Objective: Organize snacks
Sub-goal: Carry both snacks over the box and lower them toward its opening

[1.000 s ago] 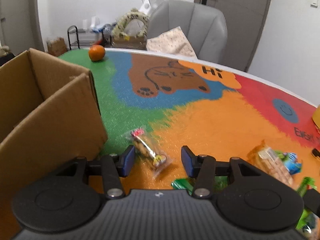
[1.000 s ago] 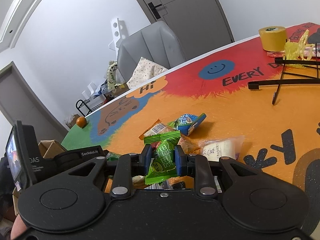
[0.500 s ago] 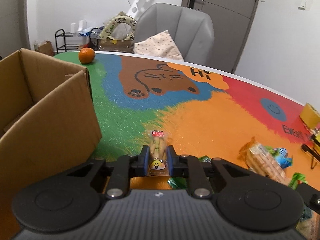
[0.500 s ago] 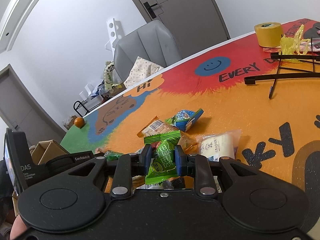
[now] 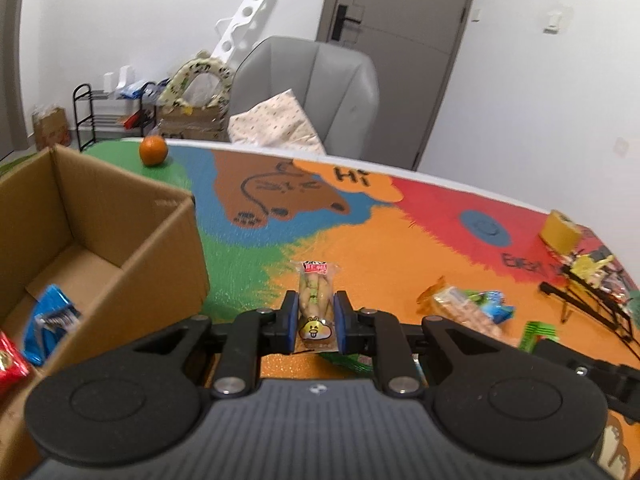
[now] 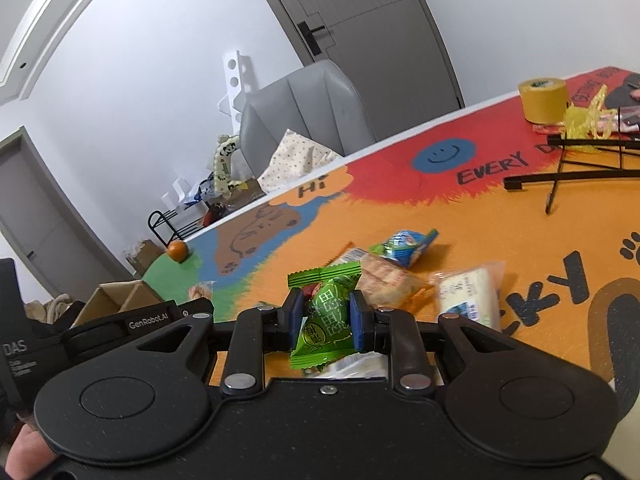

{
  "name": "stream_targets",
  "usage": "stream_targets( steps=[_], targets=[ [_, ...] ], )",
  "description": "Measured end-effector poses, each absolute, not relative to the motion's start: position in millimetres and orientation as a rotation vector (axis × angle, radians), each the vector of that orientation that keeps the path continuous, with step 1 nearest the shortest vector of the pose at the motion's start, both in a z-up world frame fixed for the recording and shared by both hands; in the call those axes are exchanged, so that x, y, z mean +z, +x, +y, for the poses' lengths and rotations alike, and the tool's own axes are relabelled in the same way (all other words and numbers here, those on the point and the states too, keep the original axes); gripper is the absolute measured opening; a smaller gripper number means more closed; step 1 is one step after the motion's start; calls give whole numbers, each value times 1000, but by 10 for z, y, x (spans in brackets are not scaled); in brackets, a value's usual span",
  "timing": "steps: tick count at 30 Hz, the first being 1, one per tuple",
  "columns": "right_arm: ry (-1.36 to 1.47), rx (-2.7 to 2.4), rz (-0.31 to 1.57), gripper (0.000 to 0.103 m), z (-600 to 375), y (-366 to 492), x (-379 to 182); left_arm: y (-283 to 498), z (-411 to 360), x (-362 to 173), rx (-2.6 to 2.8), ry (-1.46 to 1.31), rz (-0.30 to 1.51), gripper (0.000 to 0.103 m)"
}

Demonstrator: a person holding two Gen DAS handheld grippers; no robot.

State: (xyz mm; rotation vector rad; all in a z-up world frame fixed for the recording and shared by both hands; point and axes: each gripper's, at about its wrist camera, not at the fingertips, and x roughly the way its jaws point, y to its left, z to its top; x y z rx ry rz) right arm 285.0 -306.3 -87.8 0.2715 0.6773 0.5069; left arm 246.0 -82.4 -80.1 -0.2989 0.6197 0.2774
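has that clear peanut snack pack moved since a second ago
Yes. The clear snack pack lay on the mat beside the cardboard box; now the left claw is shut on it and holds it above the mat, pointing away.

A cardboard box (image 5: 120,224) stands at the left edge of the table (image 5: 400,240), with two snack packets (image 5: 48,320) lying in its near corner, and an orange (image 5: 153,151) sits behind it by the far left edge. Near the middle of the table lies a cluster of snack packets (image 6: 400,264), and right of them a wire rack (image 6: 568,168) stands toward the right edge, with a tape roll (image 6: 542,96) behind it near the far edge. Beyond the far edge, a chair (image 5: 316,92) holds a cushion (image 5: 276,124), and a small shelf rack (image 5: 100,116) stands on the floor to its left.
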Motion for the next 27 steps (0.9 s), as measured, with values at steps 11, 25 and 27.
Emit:
stream_targets(
  steps=[11,25,27],
  targets=[
    [234,527,618,23,-2764,2548,-622,2073,-648,-472,227,-286,558,17],
    [184,550,578,23,-2339,2296,-415,1692,-246,-234,211,-325,491,17],
    [179,555,576,23,-2278,2279,-399,1652,-184,-225,217,-332,487,17]
  ],
)
